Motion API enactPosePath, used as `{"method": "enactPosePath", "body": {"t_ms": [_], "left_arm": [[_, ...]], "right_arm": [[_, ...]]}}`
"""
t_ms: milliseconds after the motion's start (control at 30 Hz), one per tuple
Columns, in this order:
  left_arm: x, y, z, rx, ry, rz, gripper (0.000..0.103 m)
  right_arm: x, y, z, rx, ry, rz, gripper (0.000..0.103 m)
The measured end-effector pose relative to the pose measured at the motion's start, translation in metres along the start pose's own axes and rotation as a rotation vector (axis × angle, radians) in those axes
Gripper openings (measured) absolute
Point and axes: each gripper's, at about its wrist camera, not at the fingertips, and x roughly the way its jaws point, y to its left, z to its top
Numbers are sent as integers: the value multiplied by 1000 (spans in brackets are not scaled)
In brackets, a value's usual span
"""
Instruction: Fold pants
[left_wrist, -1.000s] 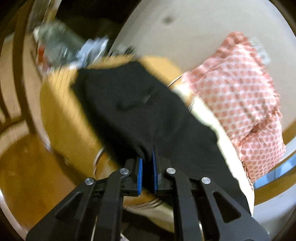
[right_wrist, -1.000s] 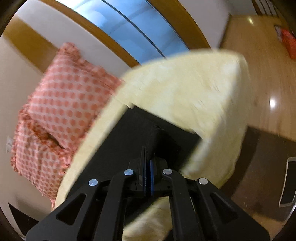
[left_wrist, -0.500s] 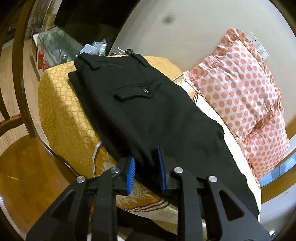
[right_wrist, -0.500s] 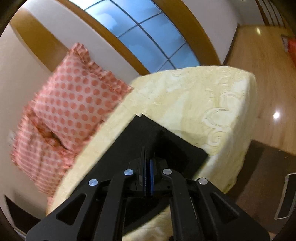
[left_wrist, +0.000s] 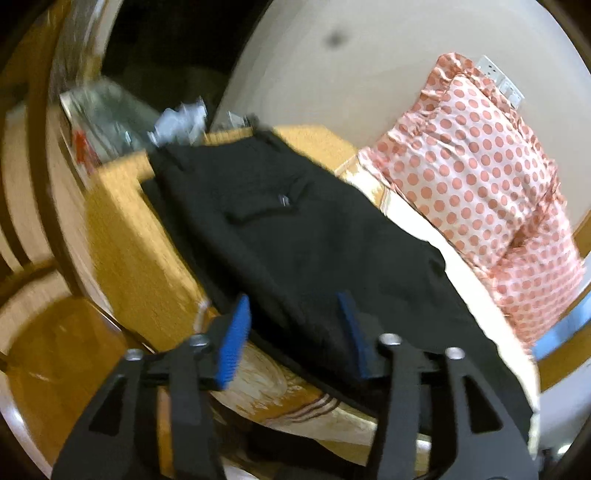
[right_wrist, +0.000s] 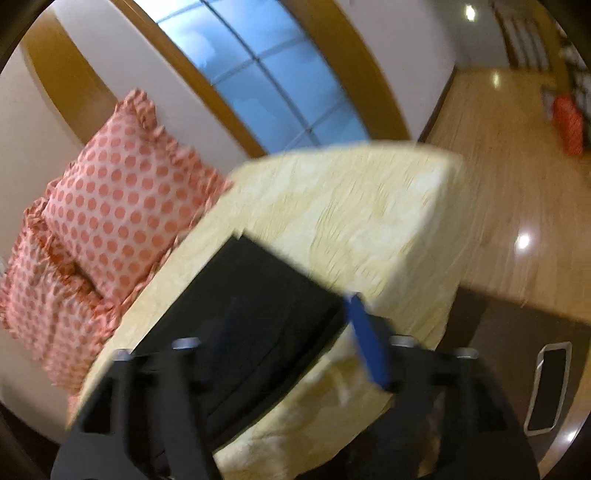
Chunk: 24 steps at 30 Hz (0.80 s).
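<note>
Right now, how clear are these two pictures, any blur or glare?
Left wrist view: motion blur smears the far clutter and the pants edges; the pillow stays fairly sharp. Right wrist view: heavier blur over the bedspread and right gripper, bright glare spots on the floor; fisheye curves the window frame.

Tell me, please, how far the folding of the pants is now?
Done: the black fabric pants lie flat along the yellow patterned cushion. In hand: nothing; the left gripper and right gripper are both open. Left: no crosswise fold is visible yet.
</note>
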Motion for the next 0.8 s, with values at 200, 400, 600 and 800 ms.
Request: {"method": "enactPosePath", "body": {"t_ms": [200, 400, 600, 800], "left_arm": [[-36, -50, -2, 186, -162, -14, 78], [-5, -92, -20, 288, -53, -109, 78], [26, -112, -45, 328, 39, -148, 78], [38, -122, -62, 392, 60, -130, 83]], "right_arm": [[15, -7, 5, -8, 21, -37, 61], [18, 1, -7, -73, 15, -68, 54], [13, 8, -25, -84, 57, 48, 34], [17, 1, -23, 2, 40, 64, 26]]}}
